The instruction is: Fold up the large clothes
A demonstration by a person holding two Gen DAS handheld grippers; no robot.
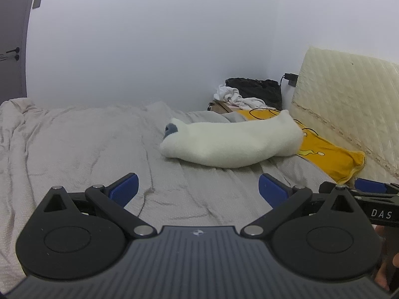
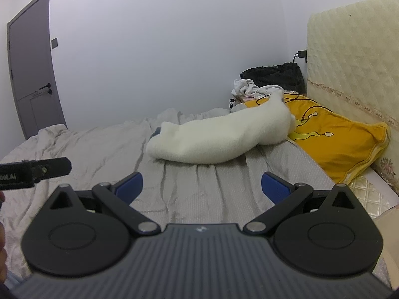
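Note:
A white fleecy garment [image 1: 229, 142] lies folded in a long bundle on the grey bed sheet [image 1: 82, 144], its right end on a yellow pillow [image 1: 329, 157]. It also shows in the right wrist view [image 2: 219, 137]. A dark blue-grey patch [image 1: 170, 129] shows at its left end. My left gripper [image 1: 198, 189] is open and empty, held above the sheet short of the bundle. My right gripper [image 2: 202, 186] is open and empty, beside the left one, also short of the bundle.
A cream quilted headboard [image 2: 349, 57] stands at the right. A bedside stand holds white cloth [image 2: 251, 87] and a black bag [image 2: 274, 74]; a cable runs over the yellow pillow [image 2: 336, 137]. A grey door [image 2: 32, 62] is at far left. The sheet is wrinkled.

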